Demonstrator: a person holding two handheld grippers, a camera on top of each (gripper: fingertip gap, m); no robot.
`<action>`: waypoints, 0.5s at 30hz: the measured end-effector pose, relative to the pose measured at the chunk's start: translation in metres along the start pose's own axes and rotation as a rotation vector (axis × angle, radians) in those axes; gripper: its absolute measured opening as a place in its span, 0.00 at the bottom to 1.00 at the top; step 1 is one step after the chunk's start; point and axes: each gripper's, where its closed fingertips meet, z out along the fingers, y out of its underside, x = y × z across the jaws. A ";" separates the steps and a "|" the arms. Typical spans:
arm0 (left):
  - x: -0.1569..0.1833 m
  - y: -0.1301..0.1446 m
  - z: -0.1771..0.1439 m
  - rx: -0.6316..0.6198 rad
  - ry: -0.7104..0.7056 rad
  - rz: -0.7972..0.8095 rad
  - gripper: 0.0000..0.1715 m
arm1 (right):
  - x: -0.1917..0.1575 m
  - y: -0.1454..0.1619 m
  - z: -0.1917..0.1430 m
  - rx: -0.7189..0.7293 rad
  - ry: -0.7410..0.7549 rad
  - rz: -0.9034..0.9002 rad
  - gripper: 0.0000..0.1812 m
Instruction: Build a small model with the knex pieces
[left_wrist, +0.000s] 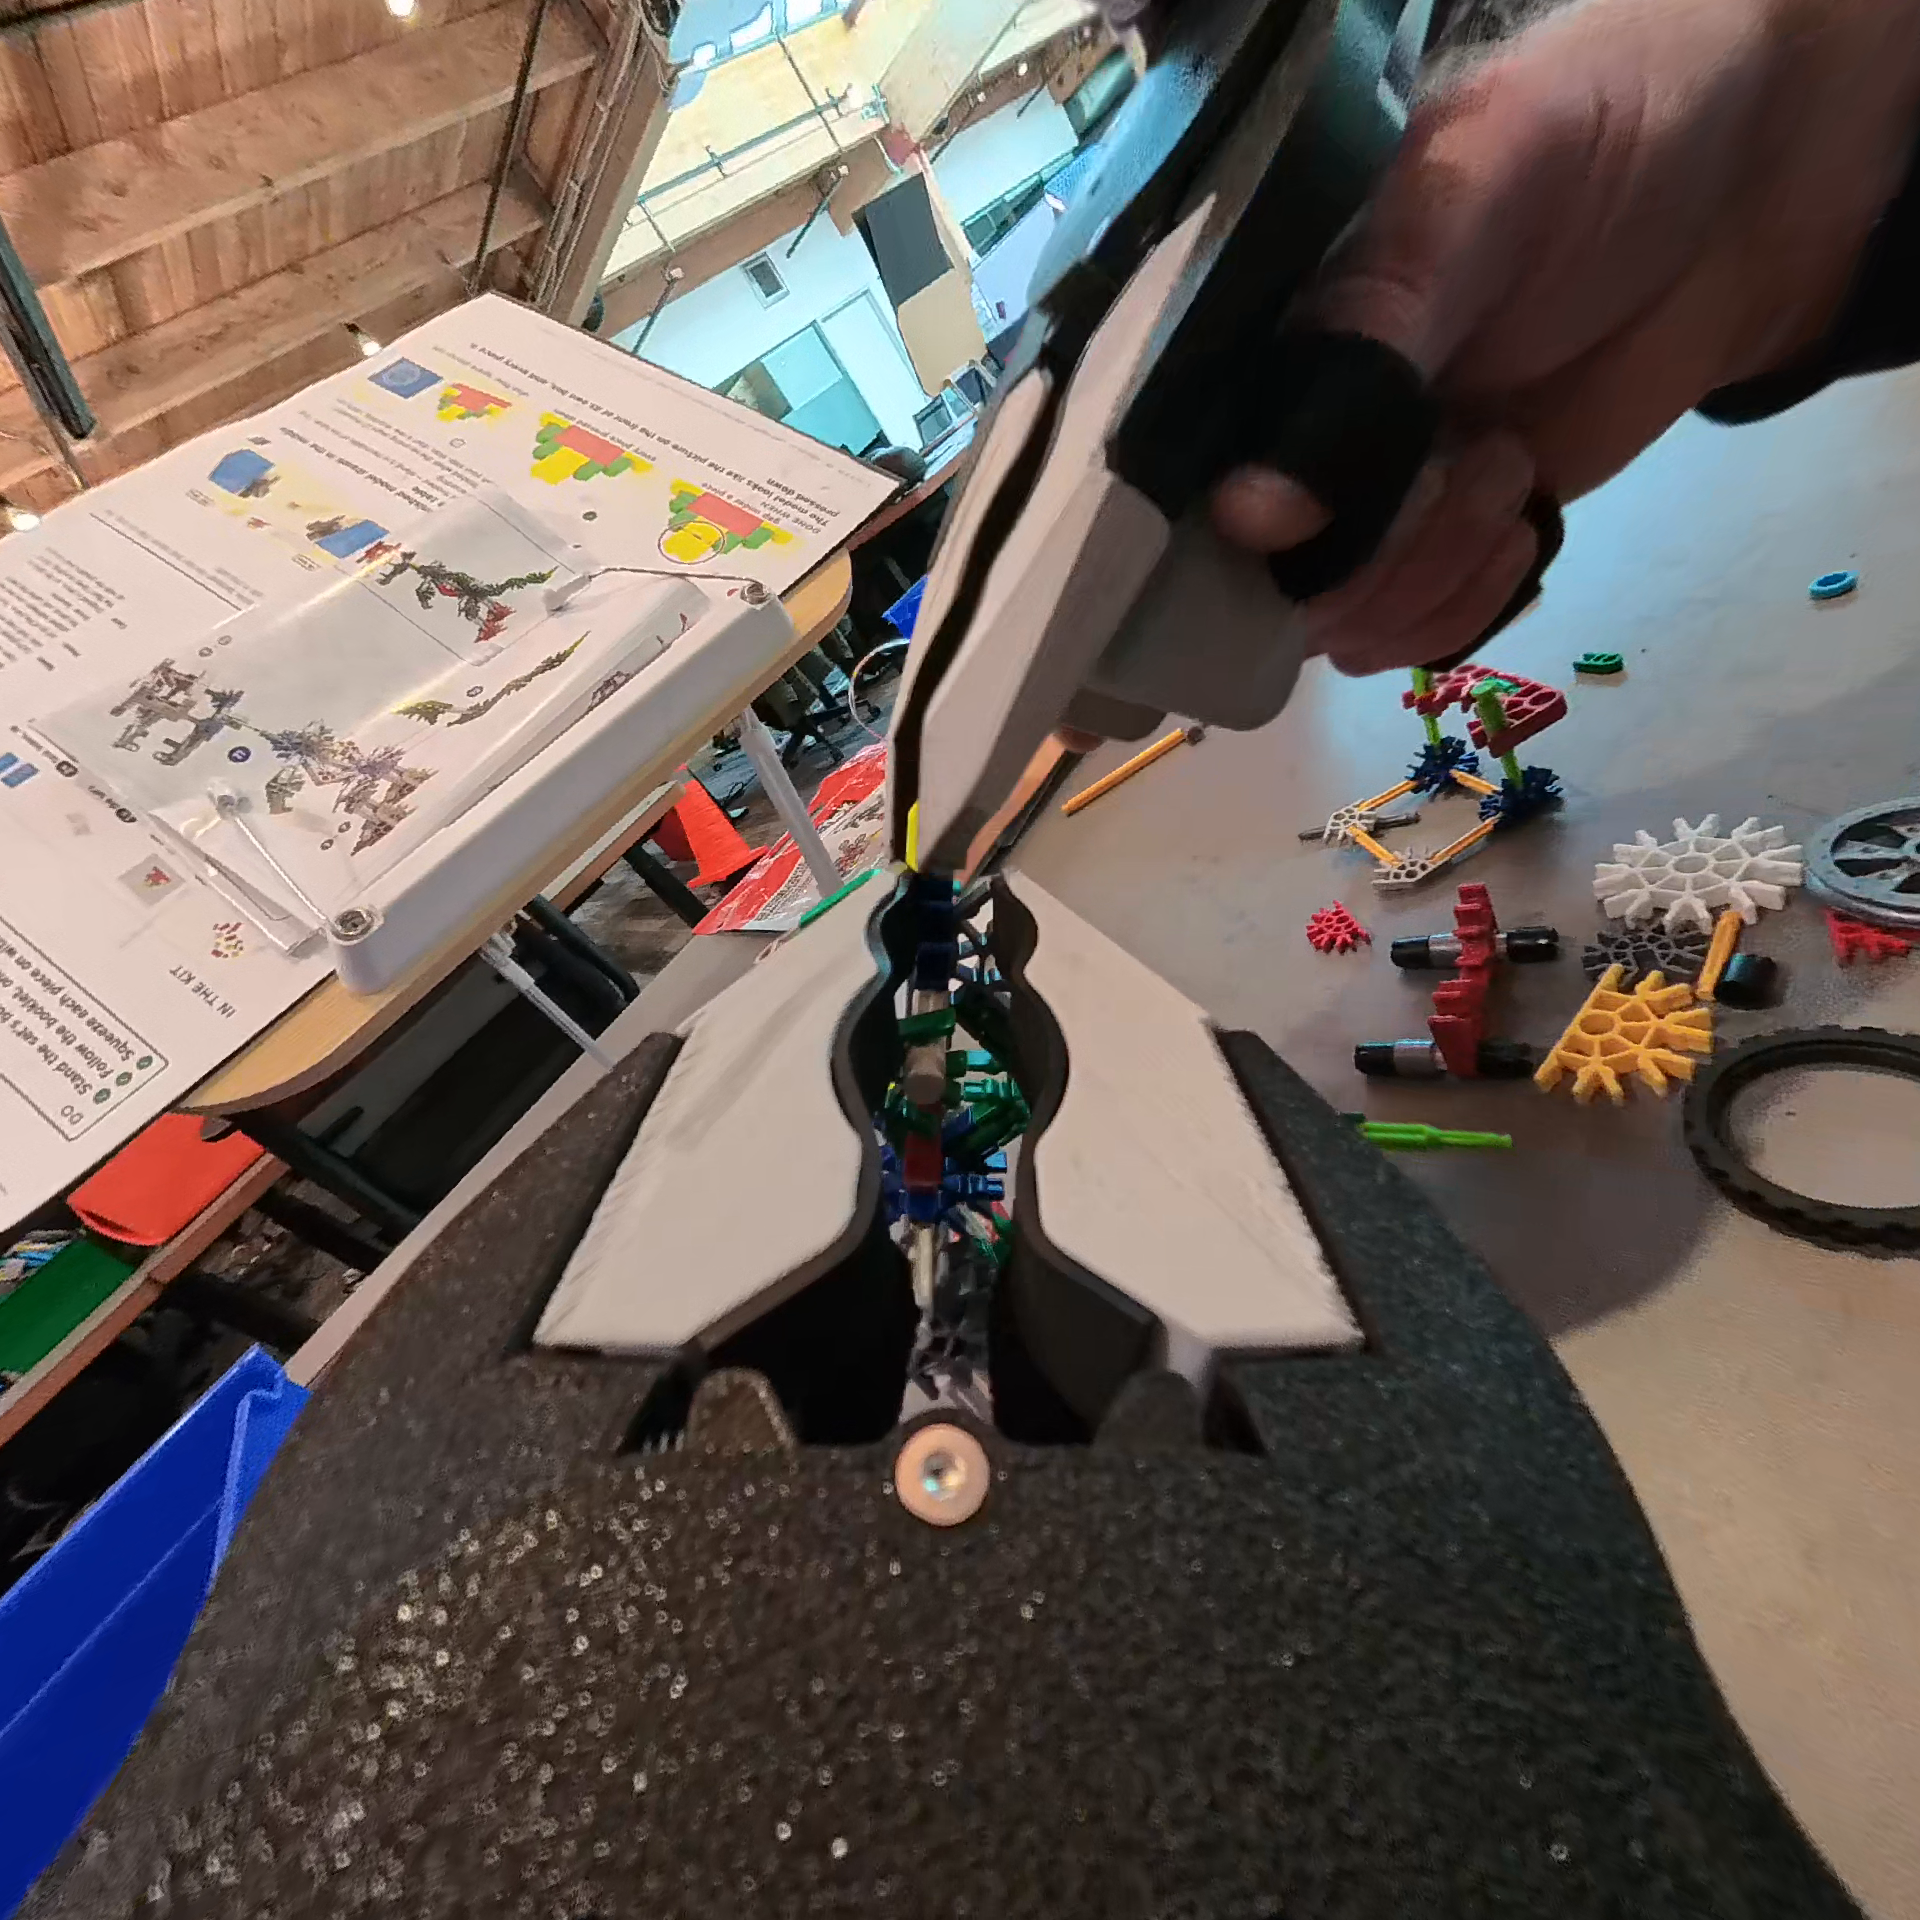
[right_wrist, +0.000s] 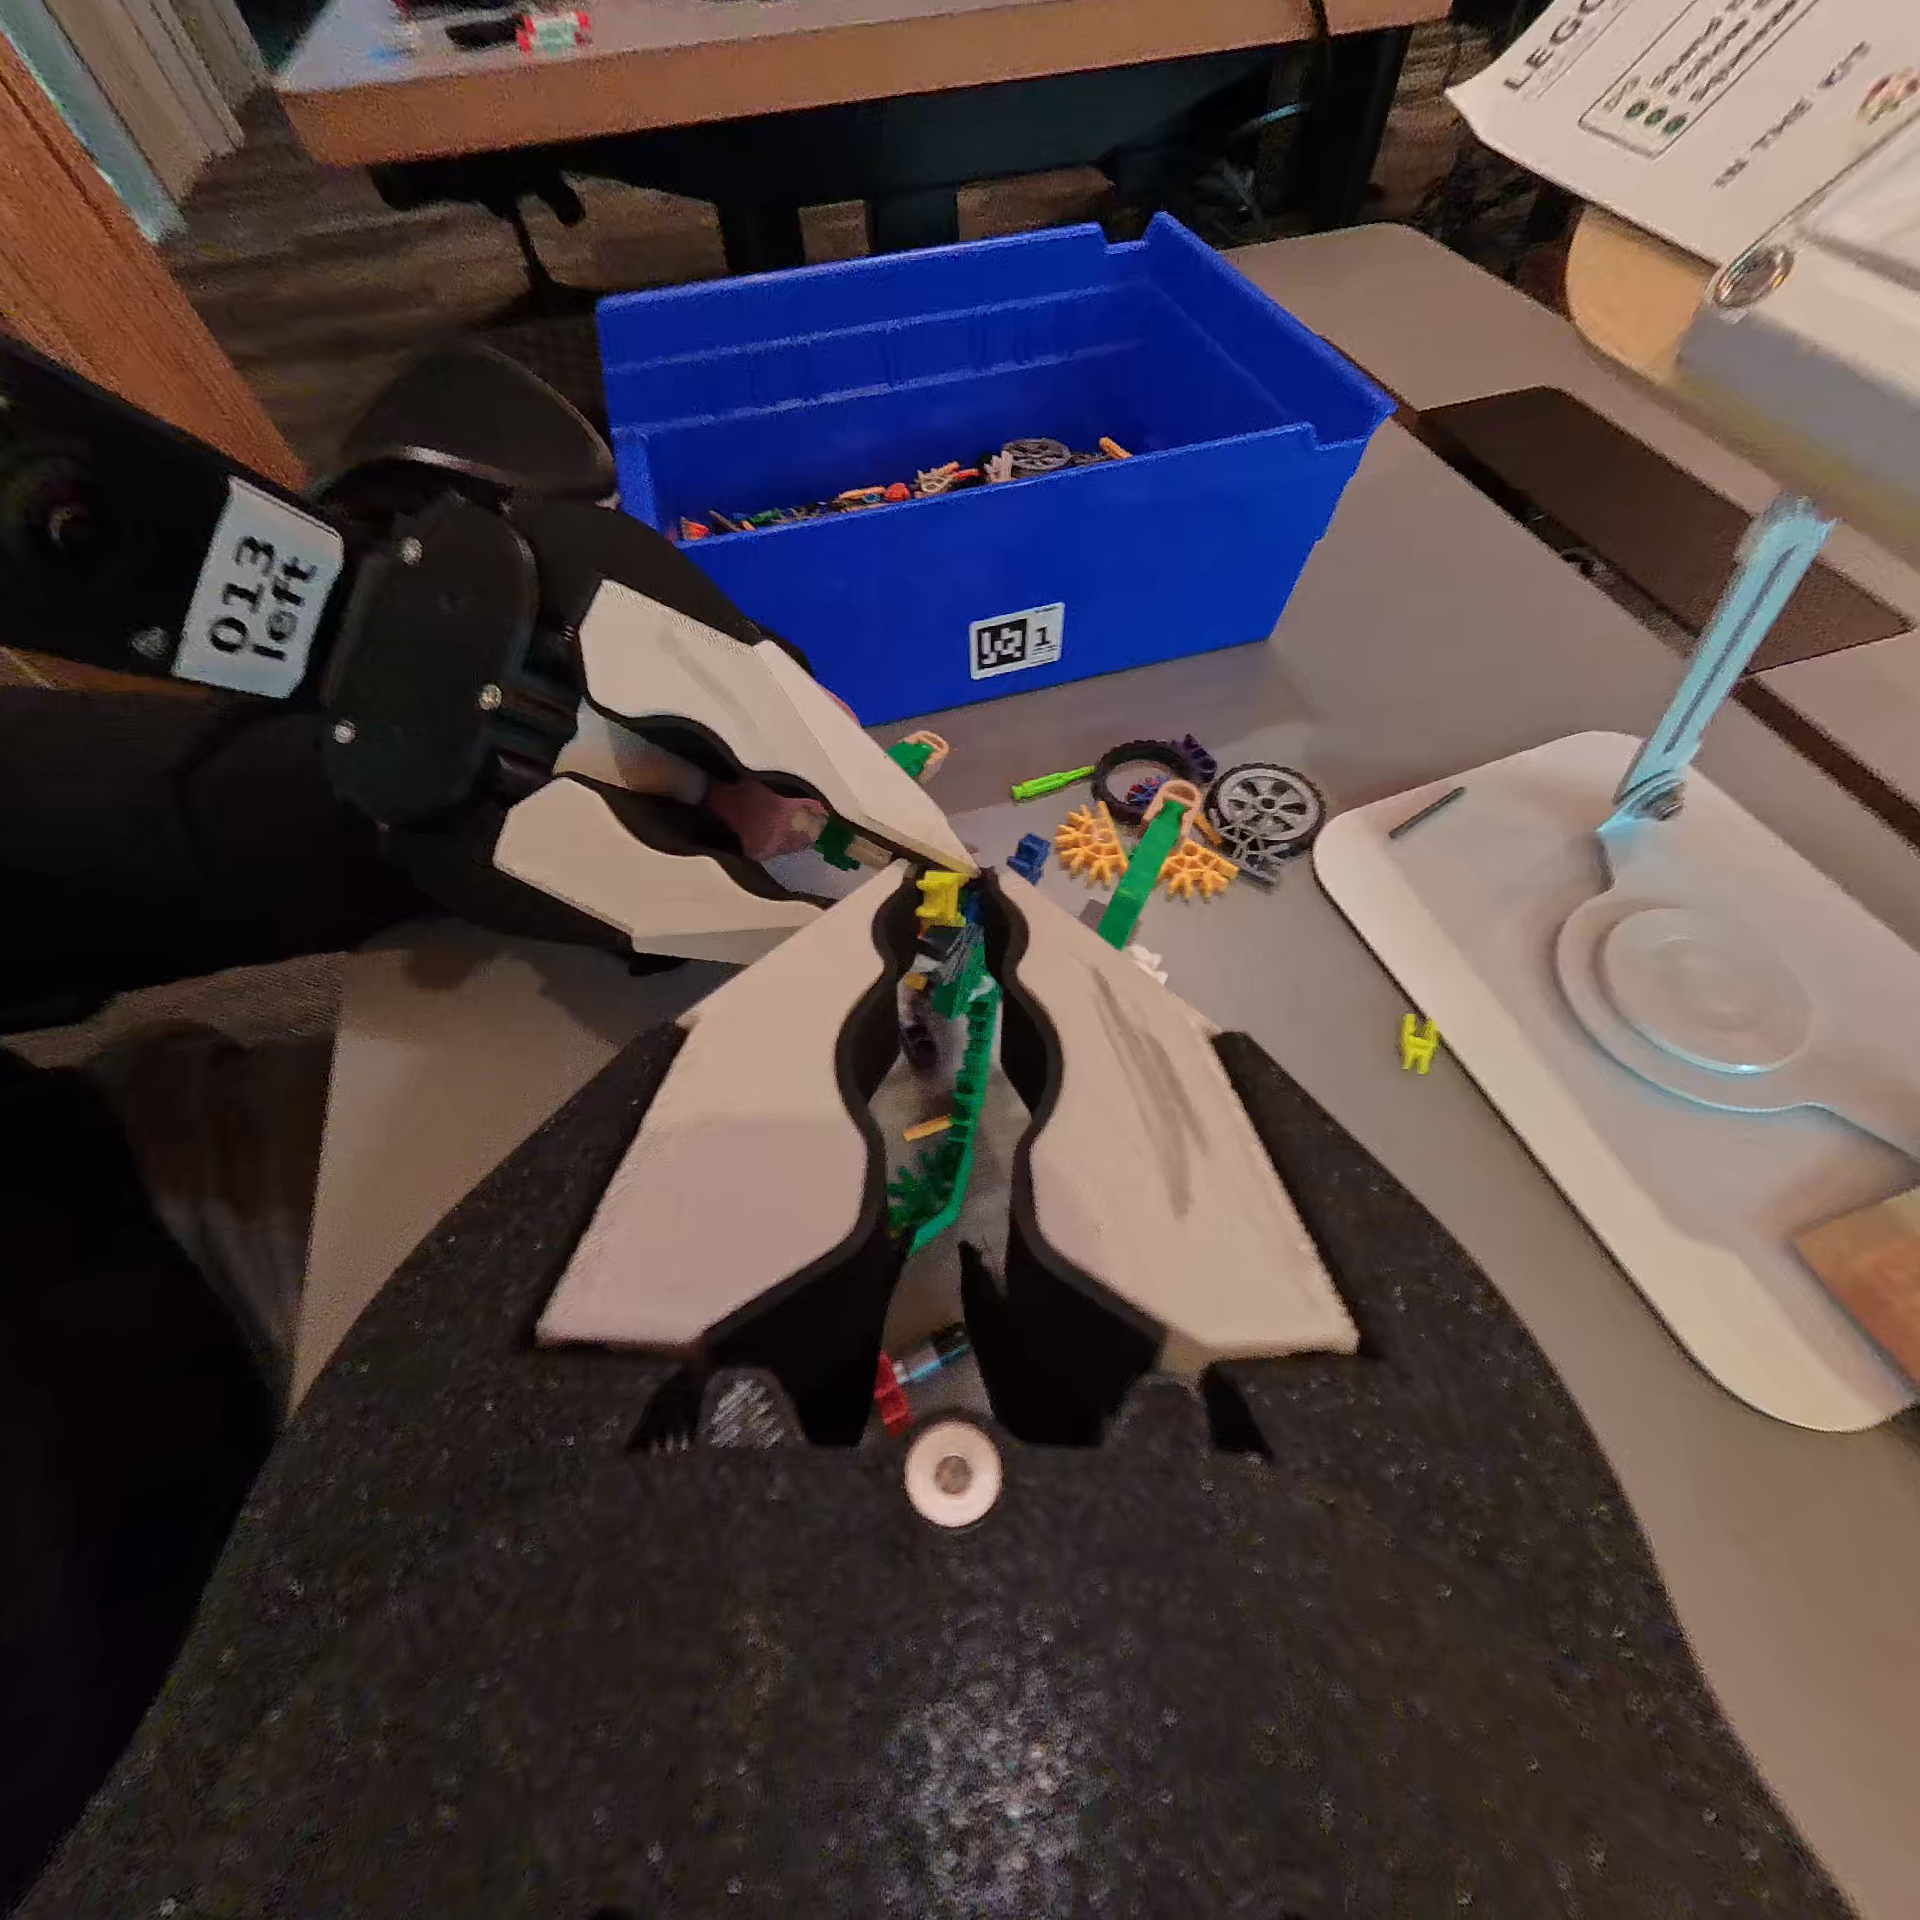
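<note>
My left gripper (left_wrist: 943, 888) is shut on a thin built piece of blue and green connectors on rods (left_wrist: 940, 1081), which runs back between its fingers. My right gripper (right_wrist: 951, 883) is shut on a small yellow connector (right_wrist: 938, 896), with a green toothed strip (right_wrist: 971, 1049) hanging below it. The two grippers meet tip to tip above the grey table. In the left wrist view the right gripper (left_wrist: 914, 854) comes down from above, held by a hand, with the yellow piece (left_wrist: 912, 836) at its tip. In the right wrist view the left gripper (right_wrist: 951, 860) comes in from the left.
A blue bin (right_wrist: 987, 582) of loose pieces stands behind. An instruction sheet on a white stand (left_wrist: 416, 623) is at the left; its base (right_wrist: 1558, 987) lies to the right. A white connector (left_wrist: 1699, 868), a yellow connector (left_wrist: 1626, 1034), a black tyre ring (left_wrist: 1808, 1143) and a small frame (left_wrist: 1475, 748) lie on the table. Both grippers' tips are close together, under 4 cm apart.
</note>
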 end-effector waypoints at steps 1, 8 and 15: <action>0.000 0.000 0.000 -0.001 0.000 -0.006 0.06 | 0.001 0.000 0.000 -0.009 0.023 -0.026 0.05; 0.002 -0.001 -0.002 0.002 0.011 0.000 0.06 | -0.003 0.000 -0.002 0.009 -0.005 0.008 0.04; 0.007 -0.007 -0.010 0.048 0.028 -0.067 0.06 | -0.014 -0.002 -0.005 0.144 -0.166 0.327 0.02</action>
